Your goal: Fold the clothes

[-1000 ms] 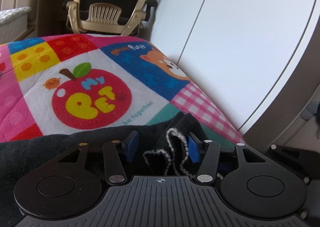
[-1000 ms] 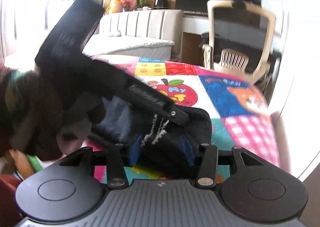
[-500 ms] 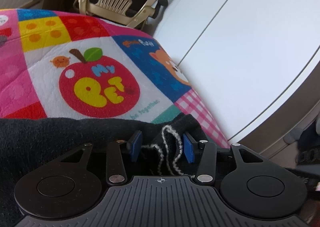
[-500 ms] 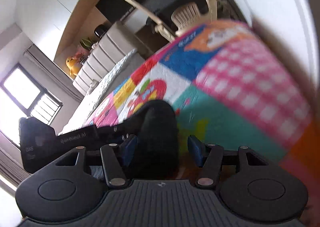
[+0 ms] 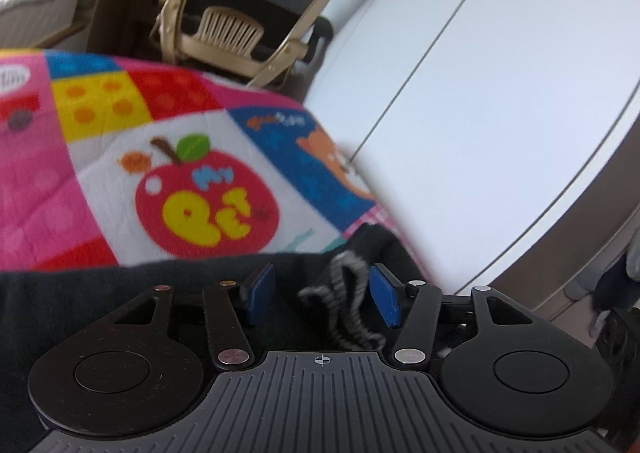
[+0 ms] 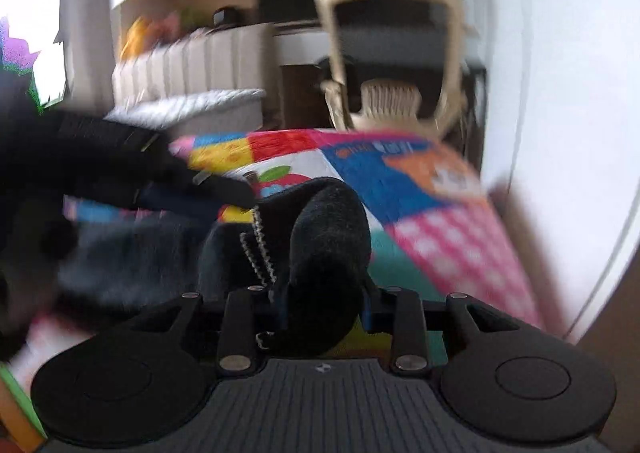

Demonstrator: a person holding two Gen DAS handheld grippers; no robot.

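A dark garment (image 5: pixel 120 293) with a grey-white drawstring (image 5: pixel 344 293) lies on the colourful patchwork blanket (image 5: pixel 200 205). My left gripper (image 5: pixel 322 295) sits low over its edge. Its jaws are opening, and the cloth and drawstring lie between the blue pads (image 5: pixel 384 301) with their inner faces showing. In the right wrist view a raised fold of the garment (image 6: pixel 328 229) fills my right gripper (image 6: pixel 325 311), whose jaws are closing onto it. The drawstring (image 6: pixel 260 249) hangs just to the left. A finger (image 6: pixel 224 187) of my left gripper reaches the garment's top edge there, blurred.
A beige office chair (image 5: pixel 232 29) stands past the far end of the blanket (image 6: pixel 440 237). White wardrobe doors (image 5: pixel 480 93) run close along the blanket's right edge. A cream bed with a padded headboard (image 6: pixel 192 65) stands at the back left.
The right wrist view has swung back from a steep tilt, and the right jaws have narrowed onto a garment fold. The left jaws stand slightly wider than half a second ago.
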